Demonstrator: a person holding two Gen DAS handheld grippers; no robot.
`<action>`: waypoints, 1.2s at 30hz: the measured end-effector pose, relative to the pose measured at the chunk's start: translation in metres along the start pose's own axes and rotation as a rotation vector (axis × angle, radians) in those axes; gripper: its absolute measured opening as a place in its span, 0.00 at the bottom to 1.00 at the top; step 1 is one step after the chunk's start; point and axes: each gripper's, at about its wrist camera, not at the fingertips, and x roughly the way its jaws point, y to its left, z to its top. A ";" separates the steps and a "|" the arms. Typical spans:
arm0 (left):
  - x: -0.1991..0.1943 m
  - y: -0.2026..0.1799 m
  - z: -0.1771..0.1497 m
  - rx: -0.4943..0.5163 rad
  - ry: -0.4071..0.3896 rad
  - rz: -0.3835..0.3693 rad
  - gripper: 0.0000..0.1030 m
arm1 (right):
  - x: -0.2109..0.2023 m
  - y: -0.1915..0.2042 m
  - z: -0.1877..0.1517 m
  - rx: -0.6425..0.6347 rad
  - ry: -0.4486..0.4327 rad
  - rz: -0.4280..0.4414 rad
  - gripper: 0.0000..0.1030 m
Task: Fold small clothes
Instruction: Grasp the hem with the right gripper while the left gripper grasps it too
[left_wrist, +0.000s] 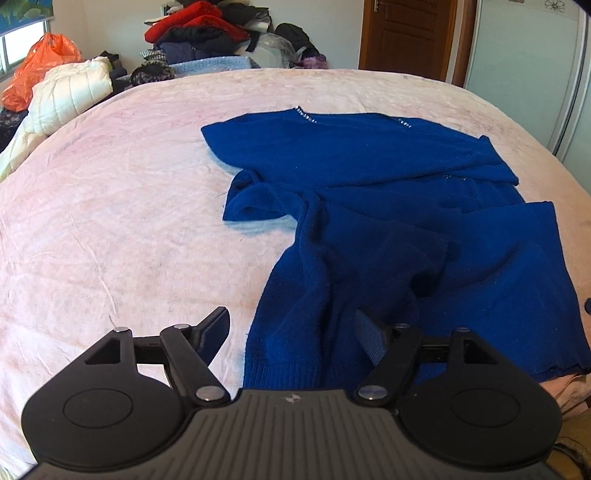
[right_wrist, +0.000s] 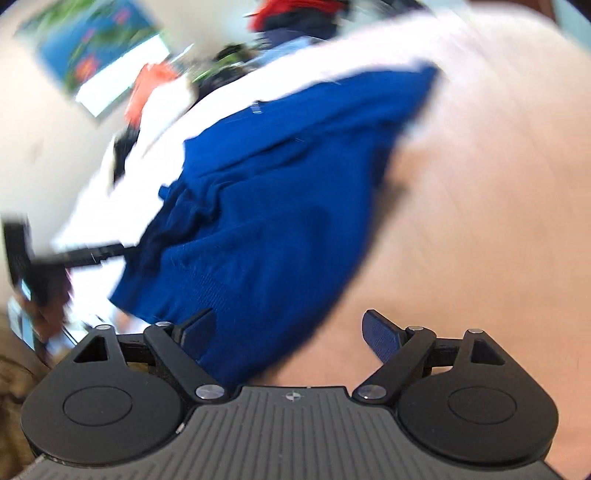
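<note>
A blue knit sweater (left_wrist: 388, 206) lies partly folded and rumpled on the pink bed (left_wrist: 110, 206), collar at the far side, hem nearest me. My left gripper (left_wrist: 291, 332) is open, hovering over the sweater's near left hem edge, holding nothing. In the blurred, tilted right wrist view the sweater (right_wrist: 266, 206) fills the middle. My right gripper (right_wrist: 288, 332) is open over the sweater's near hem corner, holding nothing. The left gripper (right_wrist: 74, 258) shows there at the far left as a dark blurred shape.
A heap of clothes (left_wrist: 207, 37) lies beyond the bed's far edge, with a white padded jacket (left_wrist: 70, 92) and an orange plastic bag (left_wrist: 40, 66) at the left. A brown door (left_wrist: 406, 37) and a white wardrobe (left_wrist: 524, 74) stand at the back right.
</note>
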 end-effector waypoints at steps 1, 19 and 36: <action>0.001 0.001 0.000 -0.005 0.004 0.004 0.72 | -0.001 -0.004 -0.002 0.022 -0.004 0.035 0.81; -0.007 0.031 -0.006 -0.068 0.066 -0.197 0.72 | -0.019 0.002 -0.006 -0.075 -0.009 -0.045 0.09; -0.002 0.008 -0.033 -0.057 0.156 -0.418 0.57 | 0.015 -0.004 -0.009 0.001 -0.019 0.093 0.56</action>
